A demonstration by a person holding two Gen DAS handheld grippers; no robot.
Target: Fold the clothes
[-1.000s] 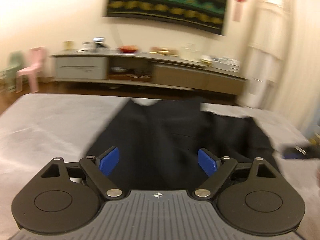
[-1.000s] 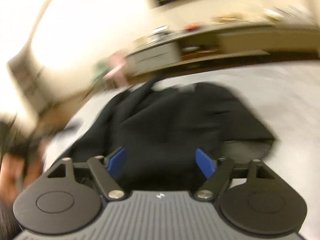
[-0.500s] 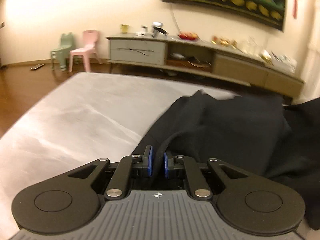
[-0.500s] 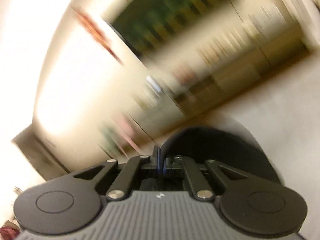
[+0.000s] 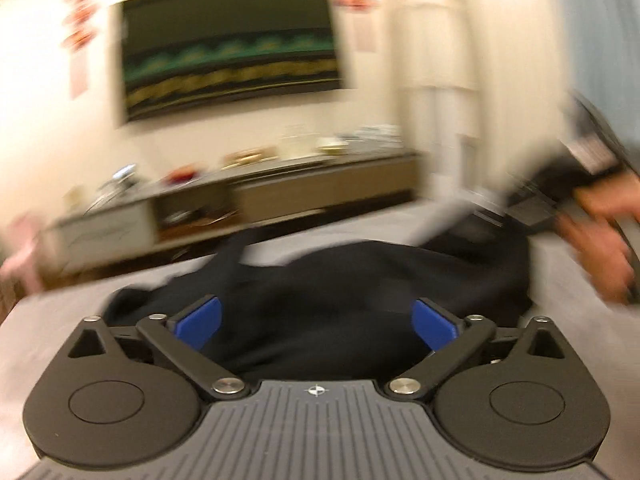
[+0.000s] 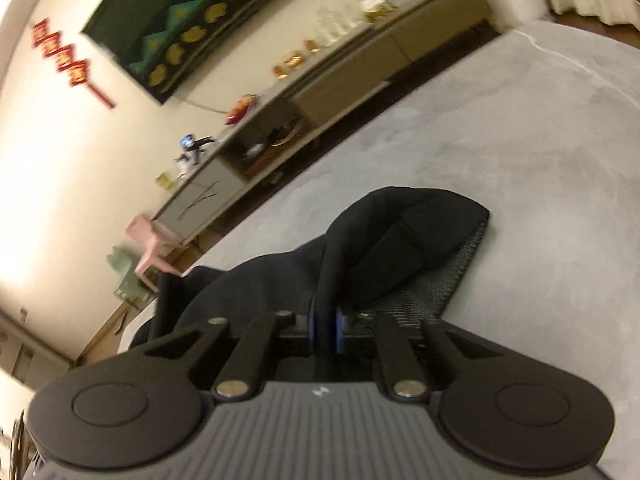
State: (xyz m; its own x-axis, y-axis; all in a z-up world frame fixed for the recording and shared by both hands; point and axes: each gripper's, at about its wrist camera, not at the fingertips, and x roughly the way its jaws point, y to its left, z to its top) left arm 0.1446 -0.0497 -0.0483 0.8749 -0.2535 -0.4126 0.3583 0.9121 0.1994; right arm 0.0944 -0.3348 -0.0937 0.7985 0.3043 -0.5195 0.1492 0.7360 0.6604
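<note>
Black garment point(image 5: 360, 280) lies bunched mid-surface point(image 6: 520, 140); left gripper point(image 5: 316, 322), clamped on it half a second ago, now gapes released; right gripper point(image 6: 326, 330) stays clenched on a fold, so this fold looks half-released.

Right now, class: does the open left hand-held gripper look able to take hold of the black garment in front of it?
Probably yes. The left hand-held gripper is open right over the garment, with nothing between them.
</note>
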